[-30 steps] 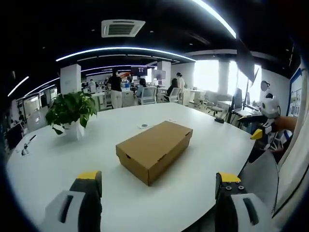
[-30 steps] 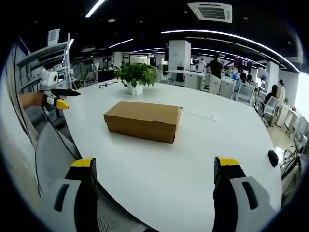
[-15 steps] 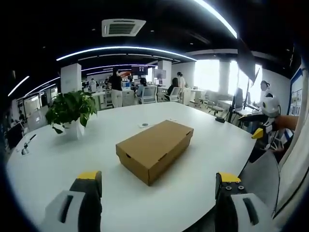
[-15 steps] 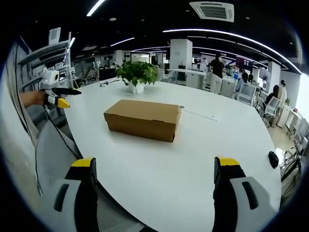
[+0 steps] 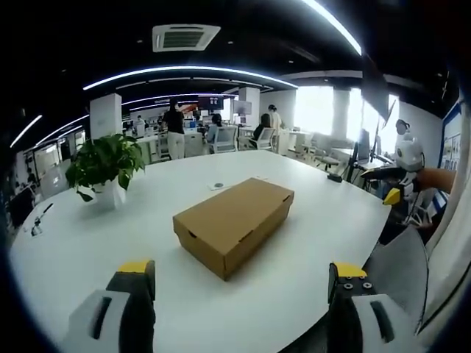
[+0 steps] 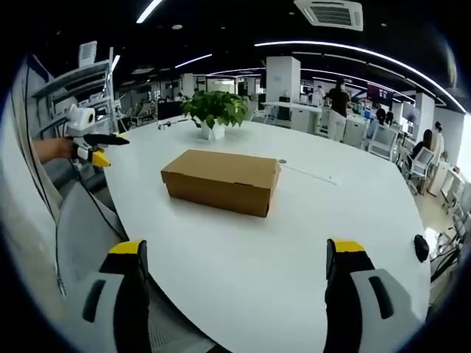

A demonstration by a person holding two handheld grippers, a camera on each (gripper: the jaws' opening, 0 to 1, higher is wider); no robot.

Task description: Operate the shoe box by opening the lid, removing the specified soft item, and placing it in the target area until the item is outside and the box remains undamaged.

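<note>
My left tool (image 5: 239, 283): jaws spread wide, nothing between them, held off near edge of white bench (image 5: 309, 235). My right tool (image 6: 234, 259): jaws equally wide apart, holding nothing, also short of bench edge. Cardboard shoe box (image 5: 233, 223) lies flat mid-bench, lid closed, well apart from both tools. Potted plant (image 5: 105, 168) stands on bench beyond box, apart from it. I see left tool again at left of right gripper view, with hand (image 6: 50, 148) holding it.

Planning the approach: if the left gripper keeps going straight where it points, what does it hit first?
Most likely the closed shoe box on the white table, ahead between the open left gripper fingers; depth is uncertain.
</note>
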